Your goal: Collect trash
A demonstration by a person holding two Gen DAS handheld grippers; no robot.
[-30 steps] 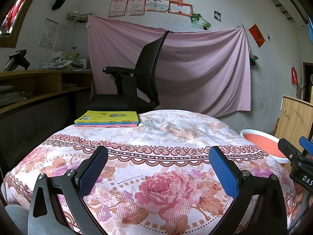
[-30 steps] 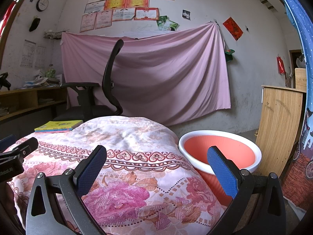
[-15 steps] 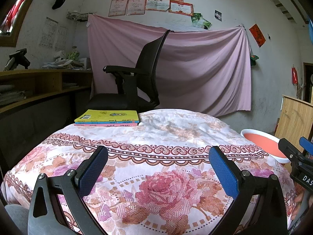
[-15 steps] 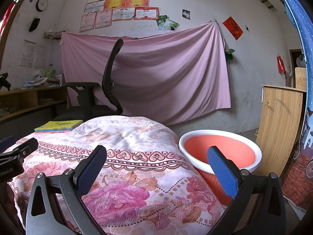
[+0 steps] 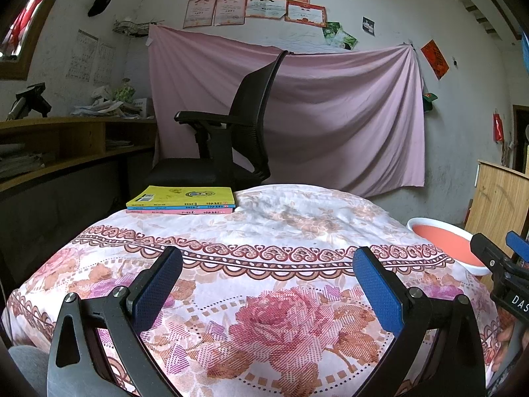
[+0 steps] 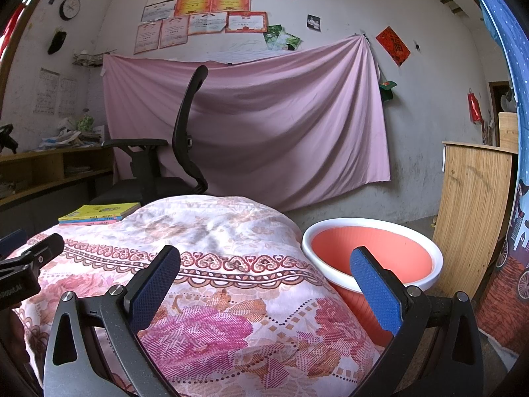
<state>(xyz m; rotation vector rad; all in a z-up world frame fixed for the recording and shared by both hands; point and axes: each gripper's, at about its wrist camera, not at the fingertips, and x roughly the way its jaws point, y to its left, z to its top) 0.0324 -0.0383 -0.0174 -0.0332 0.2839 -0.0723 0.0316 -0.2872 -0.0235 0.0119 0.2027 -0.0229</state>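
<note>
Both wrist views sit low and close over the floral quilt [image 5: 264,231], facing the pink sheet [image 5: 330,115] on the far wall. The right view looks from further right, nearer the orange bin [image 6: 373,254]. Both share quilt, office chair [image 6: 185,132], books [image 5: 182,198], bin and sheet.

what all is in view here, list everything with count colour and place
floral cloth: 1, white with pink flowers, covering the table in front
books: 3 stacked, yellow on blue on pink, far left on the cloth
basin: 1, orange inside with white rim, right of the table, lower down
office chair: 1, black, behind the table
sheet: 1, pink, hung on the back wall
certificates: several, white and red, above the sheet
clock: 1, wall, upper left
wooden cabinet: 1, tan, far right
left gripper: blue pads, open, empty
right gripper: blue pads, open, empty
</note>
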